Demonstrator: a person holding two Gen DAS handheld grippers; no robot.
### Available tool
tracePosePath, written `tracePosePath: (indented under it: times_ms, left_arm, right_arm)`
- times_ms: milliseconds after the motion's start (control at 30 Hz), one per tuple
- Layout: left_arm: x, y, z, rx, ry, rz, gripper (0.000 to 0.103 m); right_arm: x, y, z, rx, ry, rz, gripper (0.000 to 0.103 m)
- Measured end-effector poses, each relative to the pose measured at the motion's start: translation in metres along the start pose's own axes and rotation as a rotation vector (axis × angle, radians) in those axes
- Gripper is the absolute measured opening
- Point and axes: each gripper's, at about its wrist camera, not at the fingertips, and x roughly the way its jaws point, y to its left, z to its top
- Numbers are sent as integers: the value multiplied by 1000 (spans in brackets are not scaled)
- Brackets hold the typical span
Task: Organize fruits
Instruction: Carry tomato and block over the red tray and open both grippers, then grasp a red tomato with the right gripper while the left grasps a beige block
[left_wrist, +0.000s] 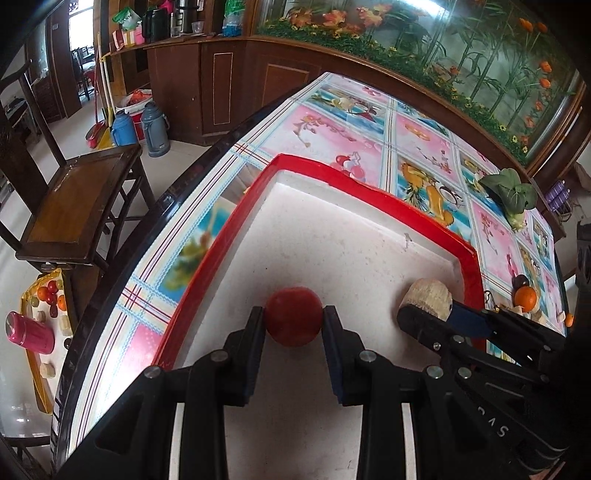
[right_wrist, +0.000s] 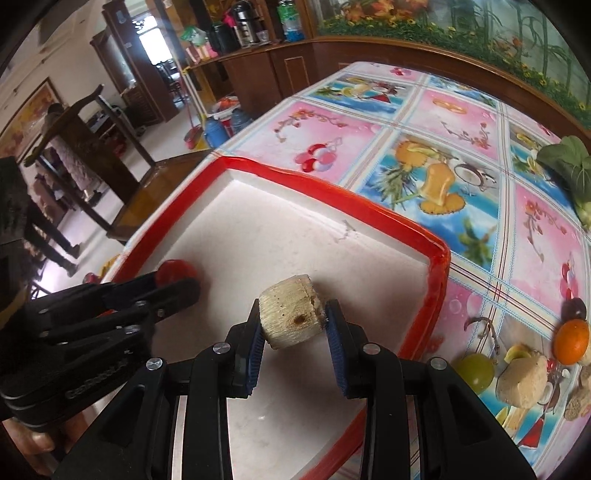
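- The left gripper (left_wrist: 293, 321) reaches forward and slightly down over the tray (left_wrist: 373, 192), its two fingers level with each other and closed on a red fruit (left_wrist: 293, 316), one finger on each side.
- The red fruit sits low over the tray's white floor, near the left wall; whether it touches the floor cannot be told.
- From the right wrist view, the left gripper (right_wrist: 177, 284) comes in from the left, angled toward the tray's near-left side, with the red fruit (right_wrist: 173, 269) showing at its tip.
- The right gripper (right_wrist: 293, 321) points forward over the tray (right_wrist: 436, 258), jaws narrowed onto a pale chunk (right_wrist: 290, 312), which is cut like a short cylinder with a brown spot on its near face.
- In the left wrist view, the right gripper (left_wrist: 432, 314) enters from the right, slanting toward the tray's right corner, with the chunk (left_wrist: 428, 297) at its tip.
- On the tablecloth (right_wrist: 461, 122) right of the tray lie an orange (right_wrist: 570, 341), a green grape (right_wrist: 474, 369) and another pale chunk (right_wrist: 522, 380), close together.
- A leafy green (right_wrist: 570, 162) lies farther back on the cloth.
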Motion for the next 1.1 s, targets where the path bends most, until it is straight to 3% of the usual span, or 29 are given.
tracePosePath:
  times_ms: [133, 233, 367, 767, 1033, 1100]
  left_arm:
    - [0, 3, -1, -21, -2, -8, 34]
    - [0, 1, -1, -26, 8, 0, 37]
    - [-2, 1, -5, -19, 9, 44, 49]
    - [-23, -5, -29, -30, 0, 112, 70]
    - [-58, -50, -59, 57, -59, 42, 72]
    - [-69, -68, -68, 87, -82, 32, 78]
  right_arm:
    - [1, 2, 0, -15, -7, -12, 32]
    - [1, 2, 0, -16, -3, -6, 39]
    - [-1, -2, -2, -5, -4, -10, 39]
    - [-38, 4, -26, 8, -13, -8, 40]
    - [-92, 2, -70, 2, -35, -60, 49]
    - [-107, -6, -87, 20, -45, -64, 52]
